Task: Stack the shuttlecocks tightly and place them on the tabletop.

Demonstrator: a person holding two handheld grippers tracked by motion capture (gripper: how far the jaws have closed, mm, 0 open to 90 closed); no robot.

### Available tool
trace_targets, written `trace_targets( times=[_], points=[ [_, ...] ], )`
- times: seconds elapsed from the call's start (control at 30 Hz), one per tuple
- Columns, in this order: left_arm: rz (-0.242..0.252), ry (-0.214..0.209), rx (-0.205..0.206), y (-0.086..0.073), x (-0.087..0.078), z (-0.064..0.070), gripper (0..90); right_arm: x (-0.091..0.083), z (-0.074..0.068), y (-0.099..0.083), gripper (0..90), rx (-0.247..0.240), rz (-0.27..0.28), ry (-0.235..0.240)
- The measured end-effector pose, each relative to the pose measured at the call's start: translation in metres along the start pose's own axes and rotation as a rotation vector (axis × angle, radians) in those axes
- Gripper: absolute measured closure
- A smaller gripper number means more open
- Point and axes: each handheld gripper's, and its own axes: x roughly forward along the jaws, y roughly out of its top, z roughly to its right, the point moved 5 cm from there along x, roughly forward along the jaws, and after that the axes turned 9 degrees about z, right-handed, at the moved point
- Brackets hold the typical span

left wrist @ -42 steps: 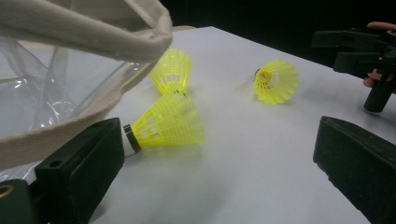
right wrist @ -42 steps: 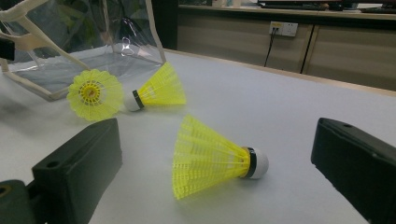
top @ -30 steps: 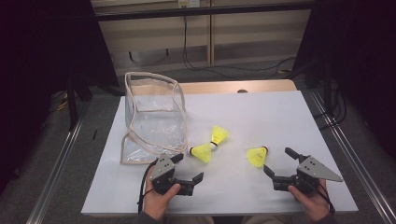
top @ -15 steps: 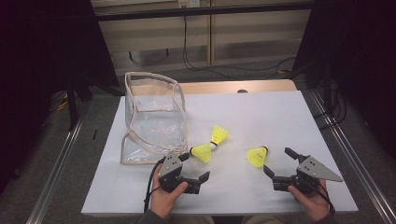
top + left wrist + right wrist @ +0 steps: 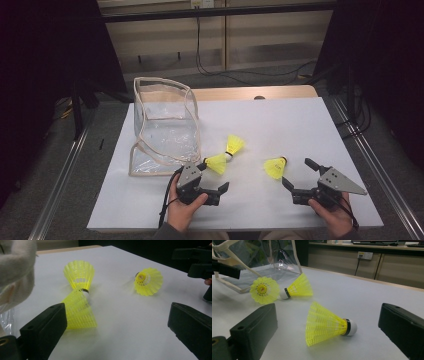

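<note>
Three yellow shuttlecocks lie on the white table (image 5: 280, 120). Two touch cork to cork near the clear bag (image 5: 165, 125): the nearer one (image 5: 216, 163) (image 5: 78, 312) and the farther one (image 5: 234, 144) (image 5: 79, 272). My left gripper (image 5: 214, 176) (image 5: 117, 312) is open just short of the nearer one, whose skirt reaches its left jaw. The third shuttlecock (image 5: 274, 168) (image 5: 327, 323) lies on its side in front of my right gripper (image 5: 298, 172) (image 5: 328, 310), which is open with the jaws wide on either side of it.
The clear plastic bag (image 5: 262, 262) with pale trim stands open at the table's left. A wooden strip (image 5: 250, 93) edges the far side. Metal rails (image 5: 370, 165) run along both sides of the table.
My left gripper has moved forward and to the right, closer to the shuttlecock nearest the bag. The right gripper and all shuttlecocks have stayed put.
</note>
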Motion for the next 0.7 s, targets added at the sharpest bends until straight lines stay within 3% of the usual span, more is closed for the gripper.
trace_targets(
  times=[0.7],
  points=[
    [-0.032, 0.052, 0.024, 0.000, 0.017, -0.001, 2.7, 0.000, 0.000, 0.000, 1.7, 0.001, 0.001, 0.002]
  ],
)
